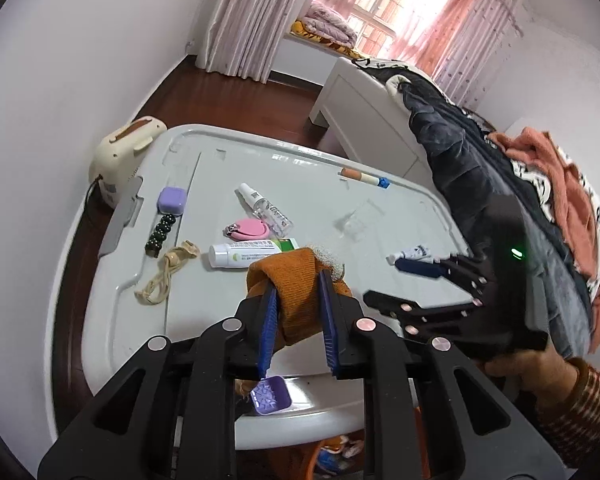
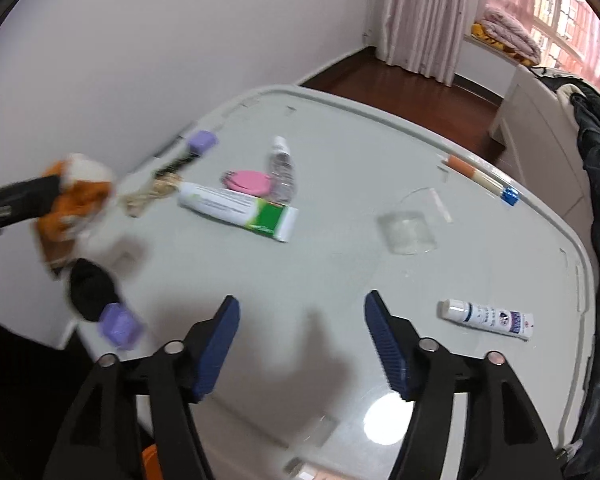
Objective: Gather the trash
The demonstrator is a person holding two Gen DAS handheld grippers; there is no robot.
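My left gripper [image 1: 298,284] is shut on an orange sock with a white toe [image 1: 296,276] and holds it above the grey lid [image 1: 340,208]; the sock shows blurred at the left of the right wrist view [image 2: 74,200]. My right gripper [image 2: 302,320] is open and empty over the lid's near part, seen from the side in the left wrist view [image 1: 396,280]. On the lid lie a green-and-white tube [image 2: 240,212], a small white tube [image 2: 488,318], a clear spray bottle [image 2: 281,170] and a clear plastic piece [image 2: 408,228].
Also on the lid: a pink nail clipper [image 2: 248,182], a purple case [image 1: 172,200], dark beads [image 1: 160,234], a beige cord [image 1: 168,272], an orange-white pen [image 2: 480,178], a purple cap [image 1: 270,394]. A clothes heap [image 1: 520,208] lies right. A cream appliance [image 1: 120,152] stands left.
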